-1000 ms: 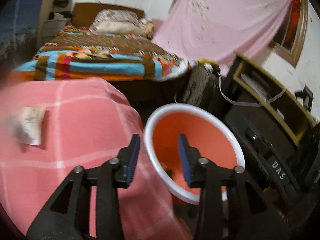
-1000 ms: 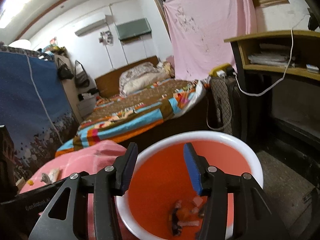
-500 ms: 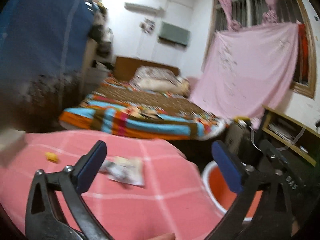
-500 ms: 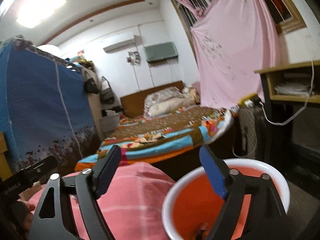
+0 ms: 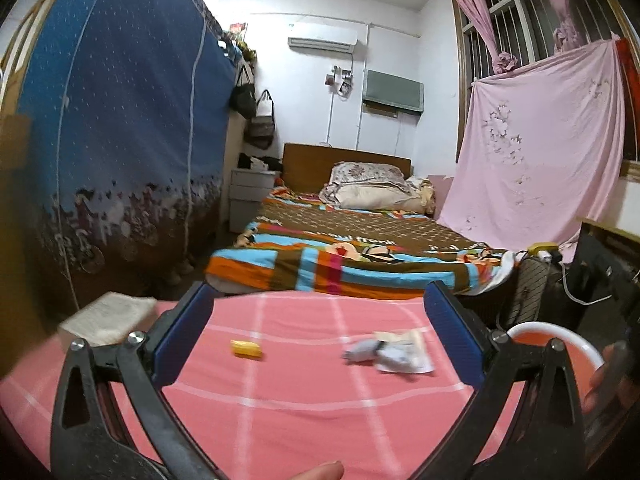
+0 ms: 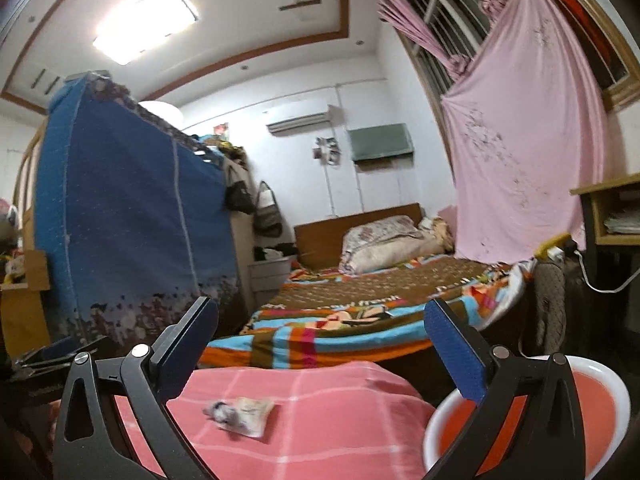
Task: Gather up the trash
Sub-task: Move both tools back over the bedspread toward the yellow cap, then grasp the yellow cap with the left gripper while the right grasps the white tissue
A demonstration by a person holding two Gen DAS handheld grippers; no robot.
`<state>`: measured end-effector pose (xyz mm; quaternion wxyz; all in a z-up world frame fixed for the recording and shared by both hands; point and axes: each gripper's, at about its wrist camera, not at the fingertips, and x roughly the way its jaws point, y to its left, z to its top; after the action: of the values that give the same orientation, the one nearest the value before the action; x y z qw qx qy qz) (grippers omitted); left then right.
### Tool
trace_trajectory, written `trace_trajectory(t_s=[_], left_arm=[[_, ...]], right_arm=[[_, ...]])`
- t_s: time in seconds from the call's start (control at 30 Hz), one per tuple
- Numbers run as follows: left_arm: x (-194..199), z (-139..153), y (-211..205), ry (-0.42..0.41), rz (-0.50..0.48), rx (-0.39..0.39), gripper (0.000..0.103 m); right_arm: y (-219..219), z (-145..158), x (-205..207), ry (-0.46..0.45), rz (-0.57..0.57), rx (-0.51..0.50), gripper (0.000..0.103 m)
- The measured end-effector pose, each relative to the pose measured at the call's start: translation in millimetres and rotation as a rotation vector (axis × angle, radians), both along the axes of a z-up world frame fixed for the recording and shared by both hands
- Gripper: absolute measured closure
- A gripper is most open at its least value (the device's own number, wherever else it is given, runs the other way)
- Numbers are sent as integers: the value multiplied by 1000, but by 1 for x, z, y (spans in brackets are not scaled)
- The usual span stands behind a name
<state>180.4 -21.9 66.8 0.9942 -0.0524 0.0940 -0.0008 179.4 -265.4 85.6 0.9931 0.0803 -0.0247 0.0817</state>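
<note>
Left wrist view: black two-finger left gripper with blue pads (image 5: 320,332) spread wide, empty, above the pink checked cloth-covered surface (image 5: 304,408); small yellow scrap (image 5: 246,349) lay between the fingers; crumpled grey-and-white paper wrapper (image 5: 394,354) lay to its right; orange plastic basin with white rim (image 5: 560,344) sat off the cloth's right edge.

Right wrist view: black blue-padded right gripper (image 6: 320,352) spread wide, empty; same wrapper (image 6: 240,412) lay on the cloth (image 6: 320,432) between the fingers; basin (image 6: 600,400) partly behind the right finger.

Wrapper (image 5: 402,352) on table (image 5: 304,400), basin (image 5: 560,334) right, bed (image 5: 352,248) behind
</note>
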Motion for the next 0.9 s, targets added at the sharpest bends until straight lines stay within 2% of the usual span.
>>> trace_trajectory(t_s=[0.1,0.3,0.33,0.37,0.5,0.53,0.57,0.6,0.7,0.77,0.83,0.9], left_arm=[[2,0,20,-15,15,23,14],[11,-5,51,0,41,14,14],[16,-8,54,17,36,13,14],[21,-10,55,41,31,16,14],[37,-19,57,113,14,5,14],[43,-21,57,140,17,5,14],[48,-23,57,165,20,5,15],[54,-26,57,202,20,1,15],[68,-34,59,279,16,-19,17],[74,-39,61,320,9,-33,21],[81,-44,62,367,-1,-45,23],[88,-49,63,414,-8,-58,29]], right_arm=[[18,2,3,-19,15,-26,0],[56,1,31,26,84,-111,0],[67,-5,42,68,102,-152,0],[67,-5,42,68,102,-152,0],[81,-15,61,160,144,-211,0],[89,-20,71,219,166,-240,0],[89,-20,71,219,166,-240,0],[92,-22,78,254,179,-255,3],[100,-29,91,331,204,-282,21],[104,-36,99,388,224,-296,25],[109,-42,105,439,255,-306,35],[114,-48,109,476,273,-322,37]])
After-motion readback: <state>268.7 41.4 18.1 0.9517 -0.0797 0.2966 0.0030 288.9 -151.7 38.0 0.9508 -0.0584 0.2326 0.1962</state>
